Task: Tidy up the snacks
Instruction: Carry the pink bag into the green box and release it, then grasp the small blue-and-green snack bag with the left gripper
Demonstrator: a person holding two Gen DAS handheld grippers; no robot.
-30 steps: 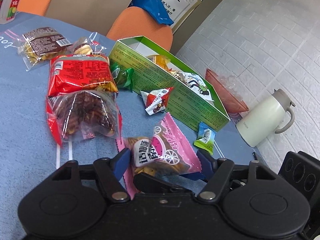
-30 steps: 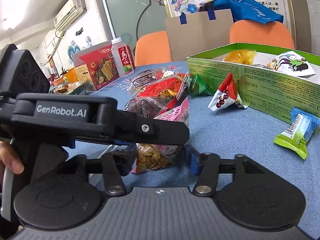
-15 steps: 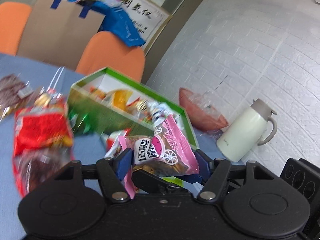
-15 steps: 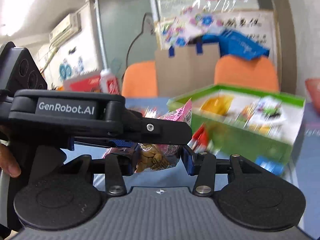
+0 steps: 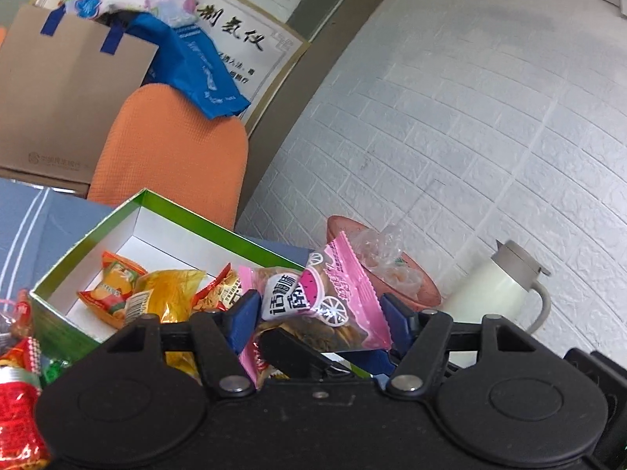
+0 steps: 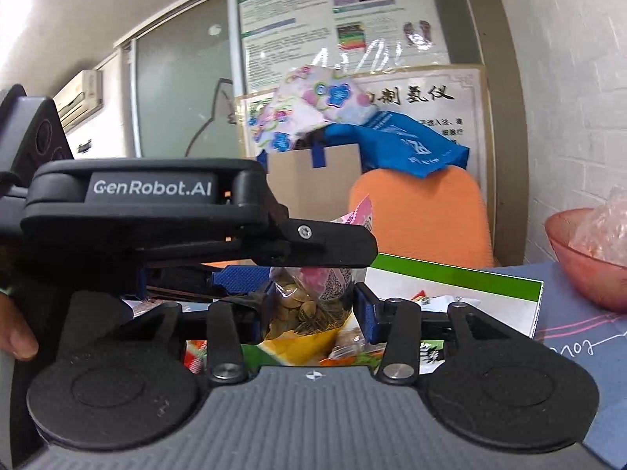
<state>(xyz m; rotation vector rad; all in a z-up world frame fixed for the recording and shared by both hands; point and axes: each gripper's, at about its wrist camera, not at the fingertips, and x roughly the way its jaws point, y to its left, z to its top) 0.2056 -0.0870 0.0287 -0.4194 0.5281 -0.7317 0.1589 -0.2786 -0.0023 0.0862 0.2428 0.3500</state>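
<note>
A pink seed packet [image 5: 325,293] hangs in the air over the near part of the open green box [image 5: 176,215]. My left gripper [image 5: 319,309] is shut on the packet's wide upper part, one blue pad on each side. My right gripper [image 6: 313,305] has the packet's clear lower end [image 6: 309,305], full of seeds, between its pads, and its jaws are closing on it. The left gripper's black body [image 6: 156,203] crosses the right wrist view just above. Inside the box lie an orange packet [image 5: 113,278], a yellow one [image 5: 168,293] and other snacks.
A pink bowl [image 5: 392,274] holding crumpled plastic and a white jug [image 5: 493,293] stand right of the box by the brick wall. An orange chair [image 5: 168,149] and a paper bag [image 5: 66,90] are behind. Red snack bags [image 5: 15,403] lie at the lower left.
Both grippers have lifted the pink packet off the table and carried it toward and over the green box. The right jaws have narrowed around it.
</note>
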